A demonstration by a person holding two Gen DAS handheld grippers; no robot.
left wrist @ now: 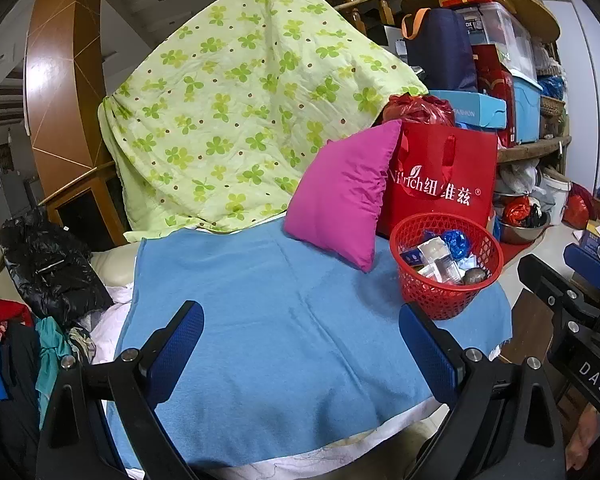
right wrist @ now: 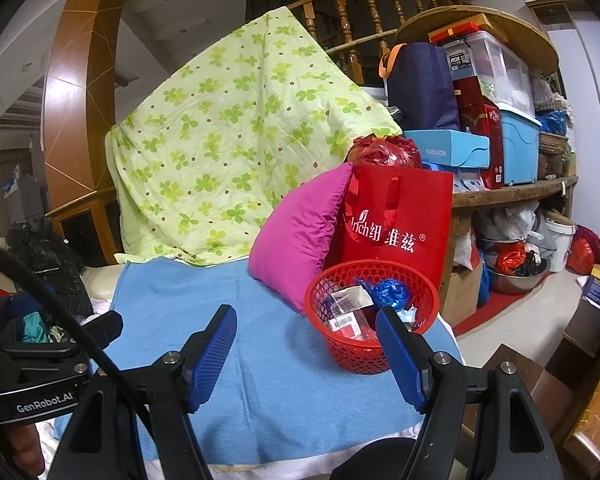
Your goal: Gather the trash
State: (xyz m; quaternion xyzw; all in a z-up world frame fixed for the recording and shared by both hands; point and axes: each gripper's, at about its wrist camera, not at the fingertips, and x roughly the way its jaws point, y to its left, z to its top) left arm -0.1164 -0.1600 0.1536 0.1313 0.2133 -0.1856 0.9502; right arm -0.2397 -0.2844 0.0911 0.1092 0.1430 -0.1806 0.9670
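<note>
My left gripper (left wrist: 300, 344) hangs spread wide above the blue towel (left wrist: 284, 320), nothing between its blue pads, and my right gripper (right wrist: 306, 348) is just as released, empty over the same towel with its right finger in front of the red basket (right wrist: 370, 318). That basket sits on the towel's right end, just in front of the pink pillow (right wrist: 296, 240) and the red paper bag (right wrist: 400, 224), and it holds the trash (left wrist: 446, 256): small white and clear wrappers, a crumpled blue foil ball, a red packet with a barcode. The bag reads "rich" in white with Chinese characters and an ® mark. Behind it a light blue box (right wrist: 446, 150) says "FASHION", and a clear bin's label (right wrist: 459, 60) reads "ROX". My left tool's body in the right view is marked "GenRobot.AI"; my right tool in the left view shows "DAS"
</note>
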